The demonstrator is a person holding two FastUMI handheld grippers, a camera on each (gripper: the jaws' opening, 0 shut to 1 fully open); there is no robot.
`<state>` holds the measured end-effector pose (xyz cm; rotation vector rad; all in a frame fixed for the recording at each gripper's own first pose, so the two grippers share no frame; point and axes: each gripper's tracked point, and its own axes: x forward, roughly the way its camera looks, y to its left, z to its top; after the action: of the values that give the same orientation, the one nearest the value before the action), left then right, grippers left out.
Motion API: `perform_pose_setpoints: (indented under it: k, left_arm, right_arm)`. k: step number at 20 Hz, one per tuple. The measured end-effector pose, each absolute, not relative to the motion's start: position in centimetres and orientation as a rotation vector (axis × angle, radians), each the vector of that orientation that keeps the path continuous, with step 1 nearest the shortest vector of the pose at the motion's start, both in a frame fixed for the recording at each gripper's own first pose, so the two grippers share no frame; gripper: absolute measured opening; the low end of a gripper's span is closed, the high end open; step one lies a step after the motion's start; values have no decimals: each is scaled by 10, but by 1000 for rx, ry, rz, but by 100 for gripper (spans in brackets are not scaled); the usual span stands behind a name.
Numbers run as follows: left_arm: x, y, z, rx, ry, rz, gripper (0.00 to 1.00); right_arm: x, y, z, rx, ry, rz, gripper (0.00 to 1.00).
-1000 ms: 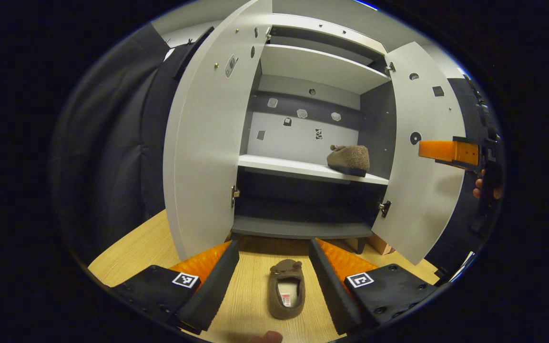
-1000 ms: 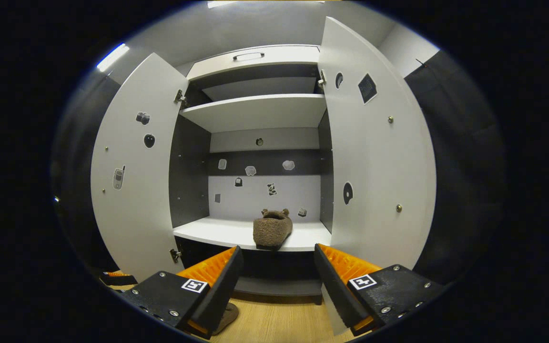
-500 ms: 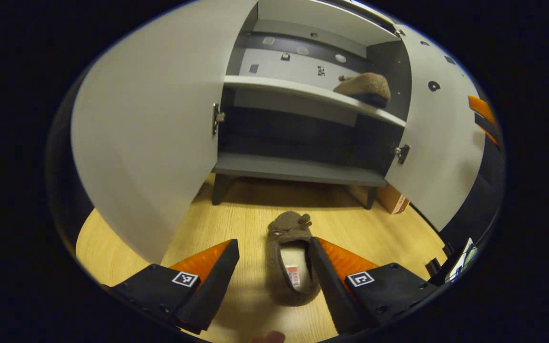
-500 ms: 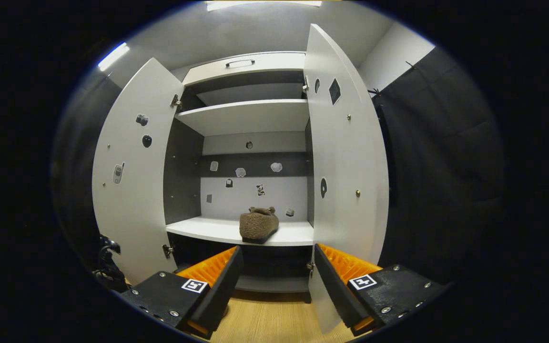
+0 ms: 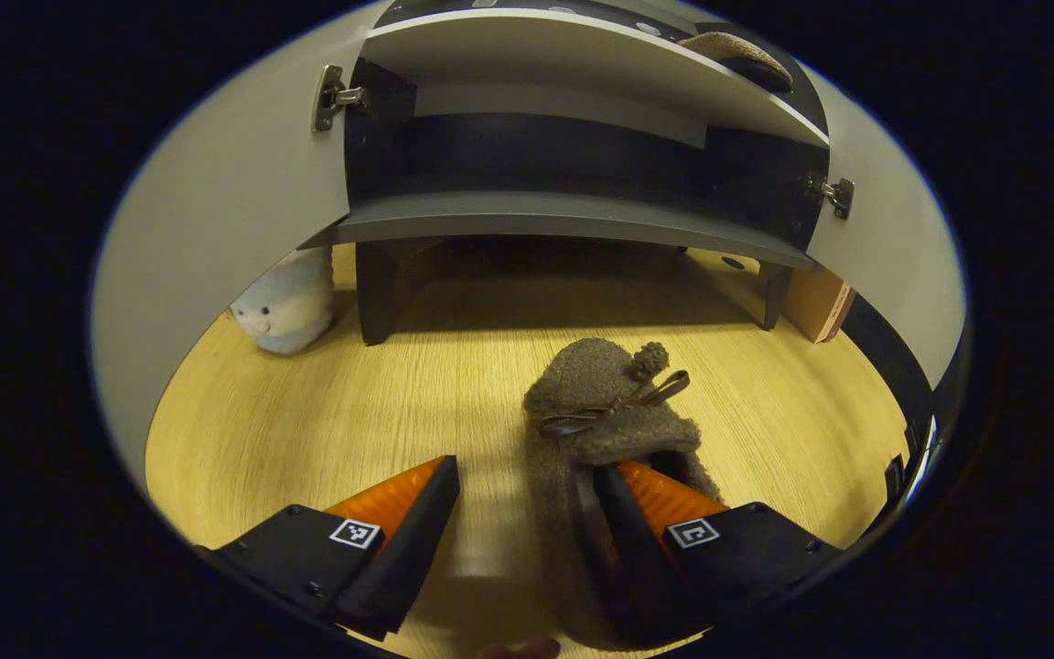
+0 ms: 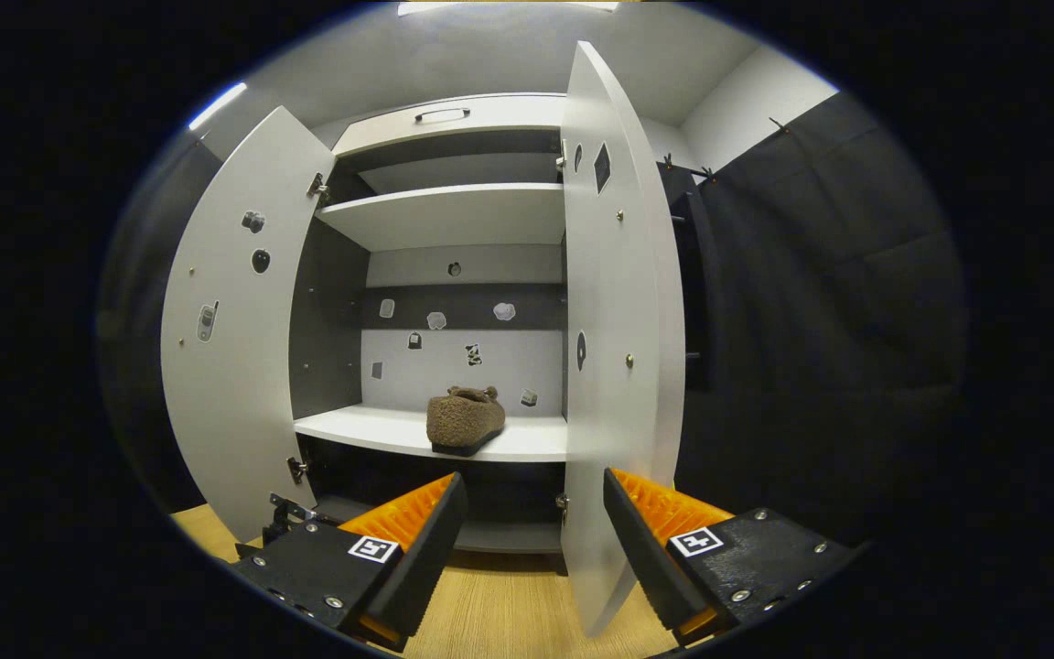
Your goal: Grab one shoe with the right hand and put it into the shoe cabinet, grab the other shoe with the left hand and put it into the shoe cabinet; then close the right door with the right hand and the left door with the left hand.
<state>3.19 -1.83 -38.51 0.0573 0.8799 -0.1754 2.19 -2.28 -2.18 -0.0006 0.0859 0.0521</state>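
My left gripper (image 5: 518, 535) hangs low over the wooden floor (image 5: 326, 403) in front of the shoe cabinet (image 5: 564, 215), its fingers spread apart. The brown slipper (image 5: 600, 412) on the floor lies just before the cabinet's legs, toe toward the cabinet. My right-hand finger (image 5: 637, 513) sits inside the slipper's opening, while the other finger (image 5: 403, 531) stands outside its near wall, clear of the fuzzy side; nothing is clamped yet.

The slipper is fuzzy brown fleece with a thin brown bow and a small pom-pom at the toe.

My right gripper (image 6: 532, 540) floats in front of the cabinet, fingers wide apart and holding nothing. Beyond it, the second brown slipper (image 6: 465, 419) rests on the cabinet's white middle shelf (image 6: 353, 426), toward the right side of the cabinet.

Both cabinet doors stand open. The right door (image 6: 614, 366) is edge-on just ahead of my right gripper; the left door (image 6: 234, 339) swings out wide. Beside the cabinet's left leg, under the left door, a pale blue plush toy (image 5: 287, 305) sits on the floor. A cardboard box (image 5: 818, 302) stands by the cabinet's right leg.
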Motion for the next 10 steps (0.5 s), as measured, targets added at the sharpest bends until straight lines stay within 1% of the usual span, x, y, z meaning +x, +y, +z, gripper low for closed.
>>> perform_pose_setpoints:
  k: [4,6,7,8,10]
  left_arm:
    - [52,-21,-395,67,853,-191,98]
    - [51,-29,-395,53,868,-221,96]
    - [52,-35,-394,39,863,-241,89]
    - [54,-35,-390,48,853,-228,61]
    - [56,-24,-375,78,842,-176,34]
  right_arm:
    - [19,-16,-14,28,62,85,92]
    - [19,-13,-13,20,55,90,92]
    - [20,-11,-13,19,54,92,92]
    - [19,-9,-14,22,58,97,92]
    - [18,-5,-18,31,67,106,92]
